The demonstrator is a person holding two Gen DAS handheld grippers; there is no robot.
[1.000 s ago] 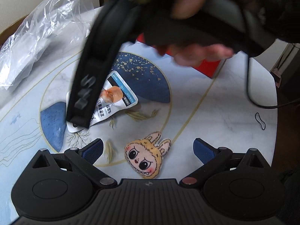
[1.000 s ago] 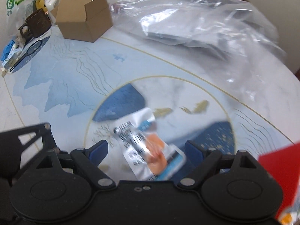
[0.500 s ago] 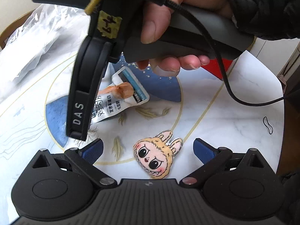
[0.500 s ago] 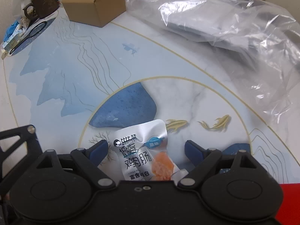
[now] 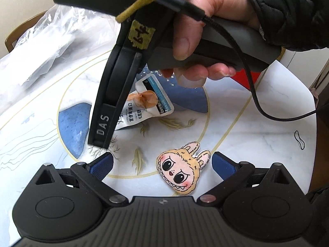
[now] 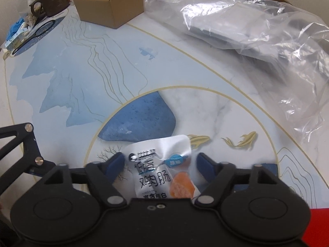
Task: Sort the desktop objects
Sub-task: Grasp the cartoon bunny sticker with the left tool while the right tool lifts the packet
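A white snack pouch with black print and an orange picture lies on the patterned table, between the blue pads of my right gripper. The jaws stand apart on either side of it and look narrower than before. The pouch also shows in the left wrist view, partly hidden behind the right gripper's body. My left gripper is open and empty, low over the table. A yellow cartoon-face plush lies between its fingers, nearer the right one.
A cardboard box and a dark mug stand at the far left. A crumpled clear plastic bag covers the far right. A red object lies at the near right. The table edge runs on the right.
My right gripper has come down over the snack pouch and its jaws have narrowed around it. The left gripper has stayed open and shifted slightly relative to the plush.
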